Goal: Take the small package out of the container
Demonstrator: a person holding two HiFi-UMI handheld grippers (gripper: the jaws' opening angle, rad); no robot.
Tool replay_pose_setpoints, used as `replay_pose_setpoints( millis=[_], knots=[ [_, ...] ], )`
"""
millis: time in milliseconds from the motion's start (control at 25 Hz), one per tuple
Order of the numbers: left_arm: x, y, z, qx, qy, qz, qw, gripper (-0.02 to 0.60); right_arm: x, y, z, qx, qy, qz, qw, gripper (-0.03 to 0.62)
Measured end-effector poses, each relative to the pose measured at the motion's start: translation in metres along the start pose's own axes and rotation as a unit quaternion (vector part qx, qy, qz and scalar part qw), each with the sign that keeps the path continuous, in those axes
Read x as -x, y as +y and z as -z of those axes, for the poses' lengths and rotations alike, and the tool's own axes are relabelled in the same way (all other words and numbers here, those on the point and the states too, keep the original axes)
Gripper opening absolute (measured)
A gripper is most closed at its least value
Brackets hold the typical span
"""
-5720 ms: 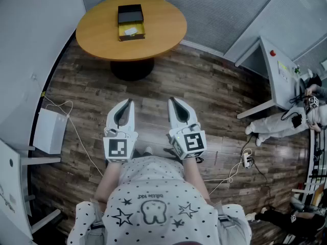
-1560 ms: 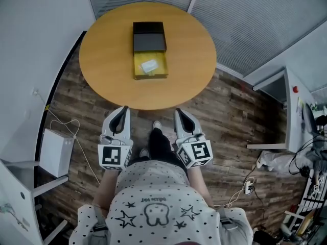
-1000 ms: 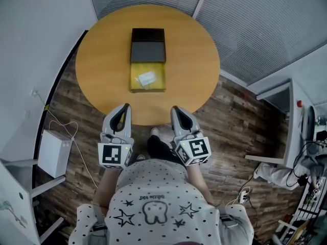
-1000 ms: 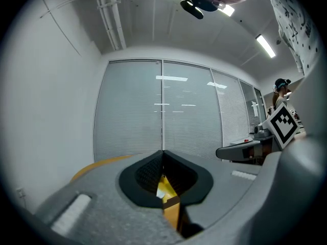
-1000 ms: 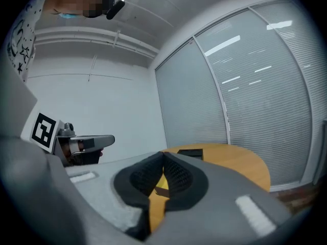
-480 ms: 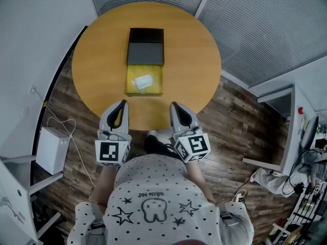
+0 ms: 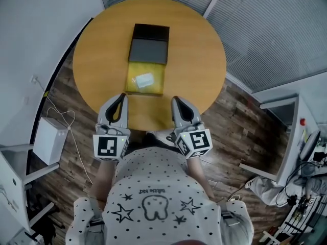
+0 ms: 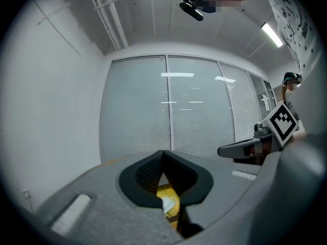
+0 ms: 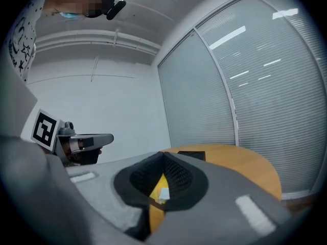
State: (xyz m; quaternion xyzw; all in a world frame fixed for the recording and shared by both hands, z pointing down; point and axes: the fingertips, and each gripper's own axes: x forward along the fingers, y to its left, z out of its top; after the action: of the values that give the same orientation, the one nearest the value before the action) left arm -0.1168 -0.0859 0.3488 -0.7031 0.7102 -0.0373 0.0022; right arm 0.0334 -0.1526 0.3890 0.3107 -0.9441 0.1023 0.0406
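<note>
One small package [image 7: 143,79], one container [image 7: 159,81], one table [image 7: 196,50].

Looks like an office meeting room. Round wooden table [image 7: 199,60] in a corner, full-height glazed partitions [image 8: 168,106] with shut blinds [image 7: 265,29] on two sides, plain white wall [image 7: 36,34], wood-plank floor [image 7: 235,126]. Strip lights [image 8: 271,34] in a white ceiling. White desk [image 7: 287,137] off right, cables [image 7: 60,114] and white box [image 7: 47,141] on the floor.
</note>
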Motion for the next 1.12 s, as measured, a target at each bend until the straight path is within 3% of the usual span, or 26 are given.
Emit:
replay_pose_setpoints(
  millis=[480, 1120],
  knots=[
    [-0.005, 0.003, 0.002, 0.0, 0.002, -0.023, 0.9997, 0.006, -0.006, -0.013, 0.007, -0.005, 0.008, -0.007, 1.0, 0.005],
    [-0.027, 0.022, 0.001, 0.011, 0.007, 0.016, 0.9998, 0.006, -0.025, -0.012, -0.004, -0.007, 0.012, 0.027, 1.0, 0.005]
  ],
)
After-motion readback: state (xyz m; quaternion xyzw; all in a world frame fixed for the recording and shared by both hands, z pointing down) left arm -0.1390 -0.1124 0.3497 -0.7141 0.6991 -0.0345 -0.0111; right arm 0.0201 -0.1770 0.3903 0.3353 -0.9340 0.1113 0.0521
